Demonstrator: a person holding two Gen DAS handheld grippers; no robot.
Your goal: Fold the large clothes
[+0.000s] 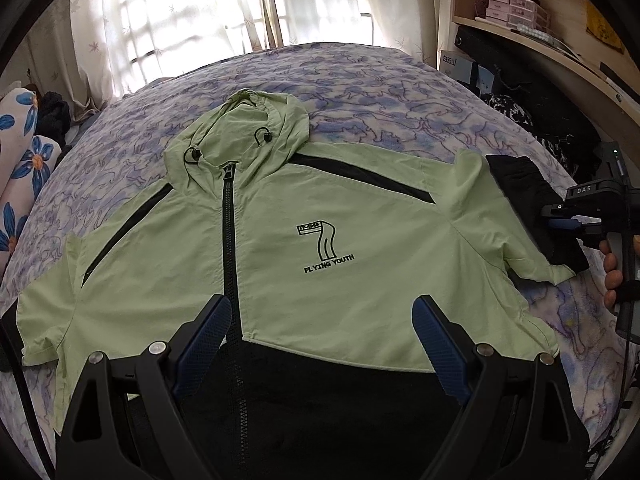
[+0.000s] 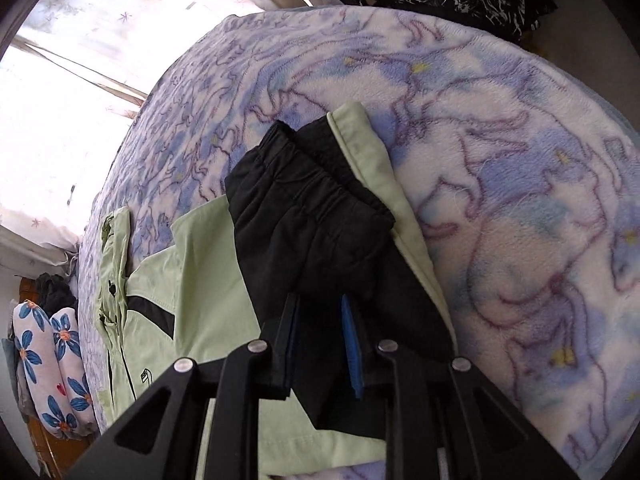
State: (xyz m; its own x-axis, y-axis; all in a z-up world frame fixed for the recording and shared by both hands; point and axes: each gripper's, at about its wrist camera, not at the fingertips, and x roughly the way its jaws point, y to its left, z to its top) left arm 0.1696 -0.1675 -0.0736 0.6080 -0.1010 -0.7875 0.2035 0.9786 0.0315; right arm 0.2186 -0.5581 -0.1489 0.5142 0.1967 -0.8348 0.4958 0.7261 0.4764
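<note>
I see the thin green jacket (image 1: 320,240) spread flat on the fleecy bed (image 1: 400,92). My left gripper (image 1: 320,344) fingers stand wide above its hem; my right gripper (image 2: 320,344) fingers, narrow, have the black ribbed cuff (image 2: 312,216) between them.

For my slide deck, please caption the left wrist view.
Open left hand-held gripper above a green hooded jacket on the bed; right hand-held gripper at its black cuff.
</note>
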